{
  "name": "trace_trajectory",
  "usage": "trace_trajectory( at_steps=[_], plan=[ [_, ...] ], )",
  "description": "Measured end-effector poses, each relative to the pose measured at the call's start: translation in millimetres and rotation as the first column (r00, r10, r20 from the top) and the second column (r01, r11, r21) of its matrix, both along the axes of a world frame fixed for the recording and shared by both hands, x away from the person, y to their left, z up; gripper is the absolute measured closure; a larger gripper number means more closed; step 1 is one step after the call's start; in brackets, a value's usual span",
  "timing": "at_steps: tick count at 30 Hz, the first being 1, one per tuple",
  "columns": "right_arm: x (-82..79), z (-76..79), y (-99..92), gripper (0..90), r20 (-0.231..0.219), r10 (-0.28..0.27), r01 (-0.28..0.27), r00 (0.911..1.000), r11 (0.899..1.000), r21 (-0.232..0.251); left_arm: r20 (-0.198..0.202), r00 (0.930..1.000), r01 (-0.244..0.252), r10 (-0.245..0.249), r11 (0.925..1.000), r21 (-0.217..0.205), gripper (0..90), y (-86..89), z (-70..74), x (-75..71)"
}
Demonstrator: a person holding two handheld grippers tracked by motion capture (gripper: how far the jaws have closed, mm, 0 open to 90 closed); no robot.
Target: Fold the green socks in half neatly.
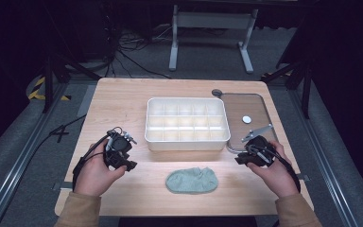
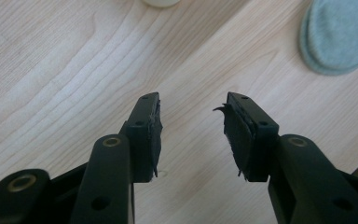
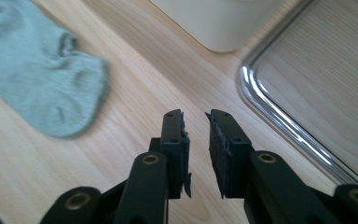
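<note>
Your left tongs [image 2: 191, 128] stand spread over bare tabletop [image 1: 123, 99] at lower left of the high view. Your right tongs [image 3: 196, 149] are narrowly parted, empty. The sock [image 1: 192, 180] lies low in the frame's middle, between both.

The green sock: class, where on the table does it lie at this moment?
In the high view the green sock lies flat near the table's front edge, between the left gripper and right gripper, just before the white divided box.
</note>
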State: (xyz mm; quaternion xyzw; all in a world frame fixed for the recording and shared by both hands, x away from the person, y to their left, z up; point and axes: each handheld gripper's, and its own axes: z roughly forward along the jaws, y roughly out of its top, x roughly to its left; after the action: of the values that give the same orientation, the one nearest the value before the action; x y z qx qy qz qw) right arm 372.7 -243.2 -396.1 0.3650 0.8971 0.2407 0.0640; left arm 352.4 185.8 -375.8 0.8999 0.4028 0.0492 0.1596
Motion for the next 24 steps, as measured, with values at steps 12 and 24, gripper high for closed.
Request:
trace_trajectory(
  at_steps=[12,24],
  plan=[
    [-5.1,2.1,6.8,80.7,0.006,0.047,-0.047,0.9989,0.999,0.019,-0.066,0.9969,0.034,-0.043,0.9904,-0.134,56.3,-18.4,11.8,-8.9],
    [-12.9,0.4,6.9,77.4,0.015,0.043,-0.043,0.9990,0.999,0.029,-0.017,0.9970,0.071,-0.076,0.9817,-0.176,53.6,-35.4,9.6,-0.1]
  ],
)
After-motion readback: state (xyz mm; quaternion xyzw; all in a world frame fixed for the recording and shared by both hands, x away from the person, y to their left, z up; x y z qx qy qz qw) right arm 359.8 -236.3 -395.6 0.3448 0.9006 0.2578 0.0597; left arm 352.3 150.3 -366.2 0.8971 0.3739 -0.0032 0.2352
